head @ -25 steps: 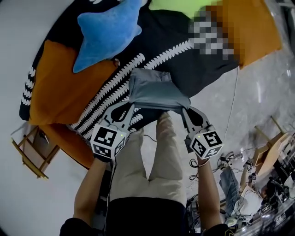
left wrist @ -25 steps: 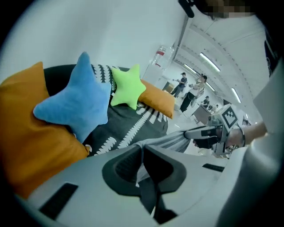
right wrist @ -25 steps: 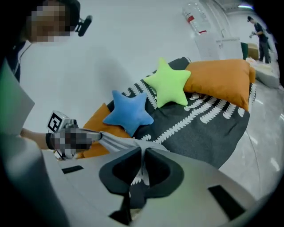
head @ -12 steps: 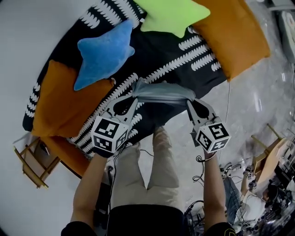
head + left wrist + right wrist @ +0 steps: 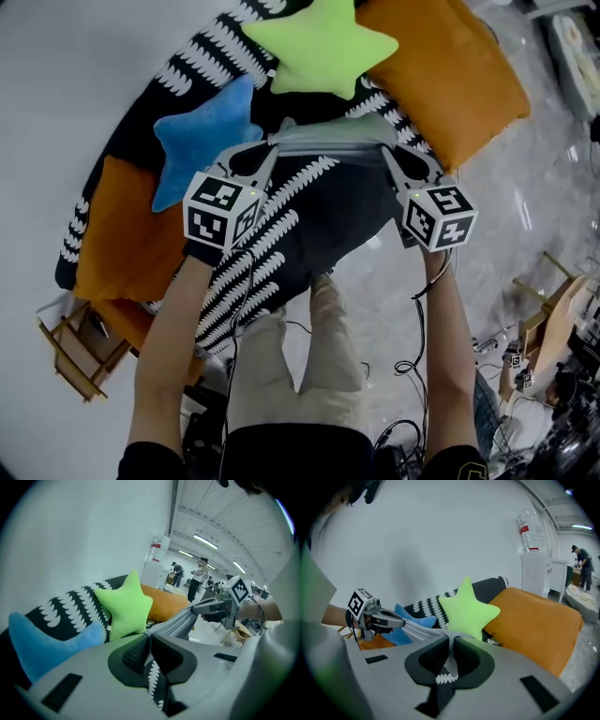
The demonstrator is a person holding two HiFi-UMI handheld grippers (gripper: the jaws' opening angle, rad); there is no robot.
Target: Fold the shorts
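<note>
The grey shorts (image 5: 330, 137) hang stretched in a taut band between my two grippers, above the black-and-white patterned sofa cover (image 5: 309, 216). My left gripper (image 5: 274, 148) is shut on the shorts' left end, and my right gripper (image 5: 382, 147) is shut on the right end. In the left gripper view the grey shorts (image 5: 176, 623) run from the pinched jaws (image 5: 150, 637) across to the other gripper. The right gripper view shows the same shorts (image 5: 419, 629) leaving its jaws (image 5: 450, 641) toward the left gripper. The cloth sits just below the green star cushion (image 5: 319, 47).
A blue star cushion (image 5: 202, 136) lies left of the shorts, an orange cushion (image 5: 450, 70) at the right and another orange cushion (image 5: 122, 244) at the lower left. A wooden frame (image 5: 66, 352) stands on the floor at the left. Cables (image 5: 408, 361) and the person's legs (image 5: 300, 366) are below.
Both grippers have carried the shorts away from the person and up over the sofa, toward the green star cushion. The cloth has gone from a hanging fold to a thin stretched band.
</note>
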